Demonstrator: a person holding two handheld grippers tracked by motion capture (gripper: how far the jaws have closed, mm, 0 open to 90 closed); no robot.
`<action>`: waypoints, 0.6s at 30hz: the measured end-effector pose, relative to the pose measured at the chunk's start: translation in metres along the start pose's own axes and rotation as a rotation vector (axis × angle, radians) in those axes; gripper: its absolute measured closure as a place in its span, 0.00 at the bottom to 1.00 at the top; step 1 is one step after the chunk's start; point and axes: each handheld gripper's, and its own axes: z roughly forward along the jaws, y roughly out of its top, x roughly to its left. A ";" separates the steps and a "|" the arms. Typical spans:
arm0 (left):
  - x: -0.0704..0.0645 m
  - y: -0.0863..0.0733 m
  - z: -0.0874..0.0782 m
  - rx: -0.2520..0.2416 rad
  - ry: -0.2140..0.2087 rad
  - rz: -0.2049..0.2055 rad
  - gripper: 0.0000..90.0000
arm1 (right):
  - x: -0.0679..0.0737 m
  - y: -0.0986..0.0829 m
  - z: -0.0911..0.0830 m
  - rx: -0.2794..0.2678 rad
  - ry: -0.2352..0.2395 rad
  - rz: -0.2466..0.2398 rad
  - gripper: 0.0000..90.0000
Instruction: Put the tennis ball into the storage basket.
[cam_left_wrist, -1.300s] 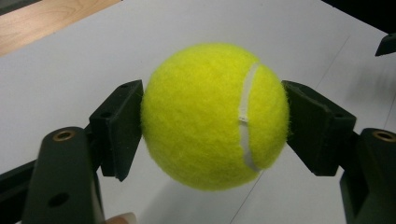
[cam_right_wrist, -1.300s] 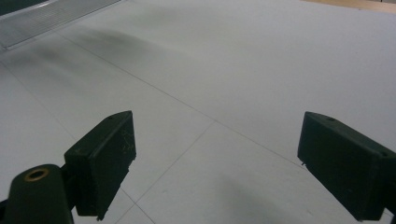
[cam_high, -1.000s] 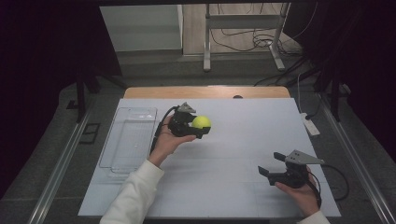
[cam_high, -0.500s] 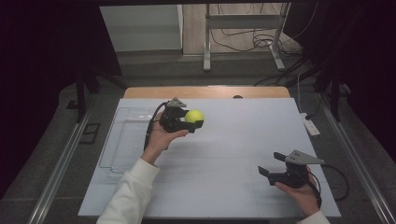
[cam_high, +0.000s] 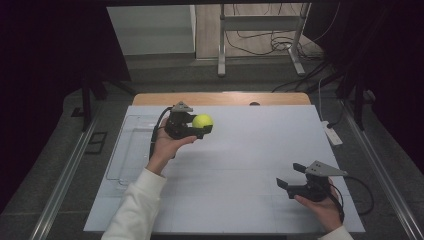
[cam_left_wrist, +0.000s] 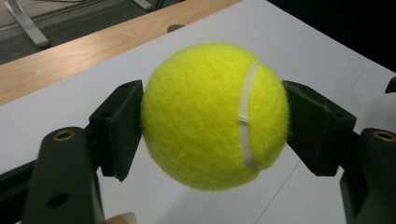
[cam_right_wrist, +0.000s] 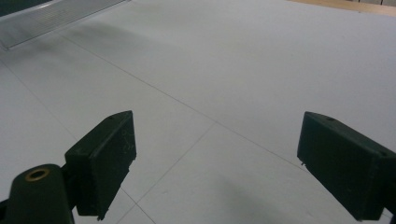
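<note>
A yellow tennis ball is held up off the white table, clamped between the jaws of my left gripper at the table's far left-centre. Both black pads press against the ball's sides. Near the front right edge, my right gripper rests low over the table, open, with nothing between its fingers.
A clear plastic tray lies on the left side of the table, below and left of the raised ball; its edge also appears in the right gripper view. A wooden strip runs along the far edge. A white power strip sits at the right edge.
My left gripper has carried the ball leftward and farther back, toward the tray. The right gripper has stayed where it was, still open.
</note>
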 end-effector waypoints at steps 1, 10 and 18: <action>0.001 0.000 -0.001 0.000 0.003 -0.001 0.30 | 0.000 0.000 0.000 -0.001 0.000 0.001 0.13; 0.007 -0.001 -0.006 -0.006 0.020 -0.015 0.30 | 0.000 0.000 0.001 0.004 -0.001 -0.003 0.13; 0.013 -0.002 -0.012 -0.013 0.046 -0.023 0.30 | 0.000 0.000 0.000 -0.003 0.002 -0.002 0.13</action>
